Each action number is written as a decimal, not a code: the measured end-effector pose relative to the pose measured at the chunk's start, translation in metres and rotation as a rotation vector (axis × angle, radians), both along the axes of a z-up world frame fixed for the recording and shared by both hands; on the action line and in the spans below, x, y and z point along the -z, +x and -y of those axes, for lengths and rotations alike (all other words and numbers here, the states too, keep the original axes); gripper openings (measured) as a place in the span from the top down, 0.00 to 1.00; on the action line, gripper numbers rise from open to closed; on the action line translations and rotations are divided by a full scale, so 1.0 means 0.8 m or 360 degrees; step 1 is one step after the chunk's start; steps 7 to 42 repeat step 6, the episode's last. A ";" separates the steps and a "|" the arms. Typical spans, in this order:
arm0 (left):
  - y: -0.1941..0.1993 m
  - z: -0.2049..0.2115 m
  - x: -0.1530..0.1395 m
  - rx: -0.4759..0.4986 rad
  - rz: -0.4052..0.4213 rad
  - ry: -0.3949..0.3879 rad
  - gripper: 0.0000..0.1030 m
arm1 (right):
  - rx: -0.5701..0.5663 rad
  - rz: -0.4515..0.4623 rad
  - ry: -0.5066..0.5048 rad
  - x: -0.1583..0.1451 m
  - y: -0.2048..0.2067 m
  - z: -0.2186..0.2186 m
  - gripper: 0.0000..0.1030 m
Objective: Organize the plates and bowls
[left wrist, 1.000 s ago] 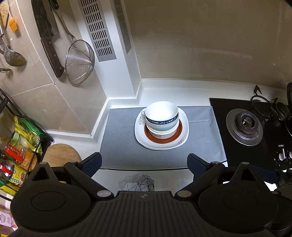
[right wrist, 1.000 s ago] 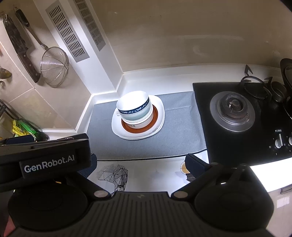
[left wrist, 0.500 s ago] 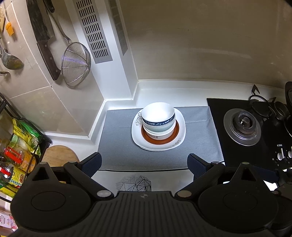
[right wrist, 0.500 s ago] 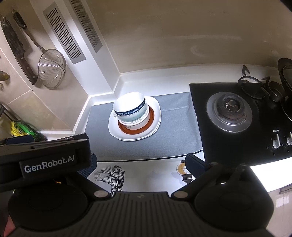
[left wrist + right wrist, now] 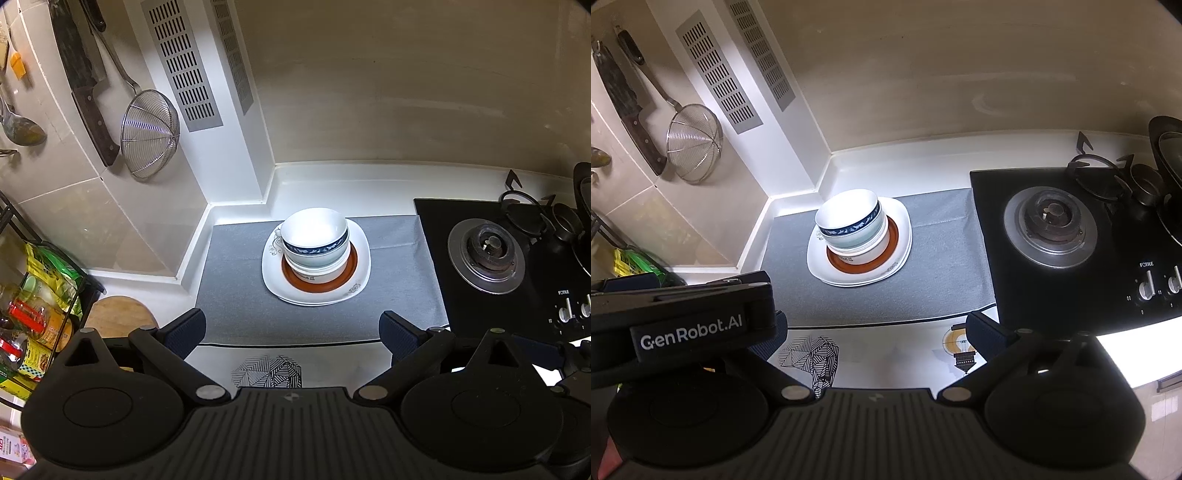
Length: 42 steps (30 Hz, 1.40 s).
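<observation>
A stack stands on a grey mat (image 5: 236,295): a white square plate (image 5: 360,251) at the bottom, an orange-rimmed plate (image 5: 351,267) on it, then nested bowls topped by a white bowl with a blue band (image 5: 314,236). The same stack shows in the right wrist view, with the square plate (image 5: 903,225) and the top bowl (image 5: 846,214). My left gripper (image 5: 293,330) is open and empty, well short of the stack. My right gripper (image 5: 875,332) is open and empty, also back from it. The left gripper's body (image 5: 683,325) covers the right gripper's left finger.
A black gas hob (image 5: 487,251) with knobs lies right of the mat. A strainer (image 5: 149,134) and a cleaver (image 5: 88,92) hang on the left wall. A rack with bottles (image 5: 33,314) and a wooden board (image 5: 118,314) stand at the left.
Both grippers have drawn back and slightly up from the stack, which looks smaller and farther. Both stay open. The stack has not moved.
</observation>
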<state>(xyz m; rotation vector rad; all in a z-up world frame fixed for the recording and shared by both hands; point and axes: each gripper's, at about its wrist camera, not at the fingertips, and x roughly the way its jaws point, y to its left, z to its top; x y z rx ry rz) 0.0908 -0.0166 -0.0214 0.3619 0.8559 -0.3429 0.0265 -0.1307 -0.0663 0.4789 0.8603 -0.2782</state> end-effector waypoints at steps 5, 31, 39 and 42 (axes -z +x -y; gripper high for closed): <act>0.000 -0.003 -0.001 -0.0003 0.0006 -0.0002 0.03 | -0.0008 0.0008 0.0011 0.000 0.000 -0.003 0.00; 0.001 -0.004 0.000 -0.0006 0.0005 -0.0004 0.02 | -0.0012 0.0010 0.0006 0.000 0.001 -0.005 0.00; 0.001 -0.004 0.000 -0.0006 0.0005 -0.0004 0.02 | -0.0012 0.0010 0.0006 0.000 0.001 -0.005 0.00; 0.001 -0.004 0.000 -0.0006 0.0005 -0.0004 0.02 | -0.0012 0.0010 0.0006 0.000 0.001 -0.005 0.00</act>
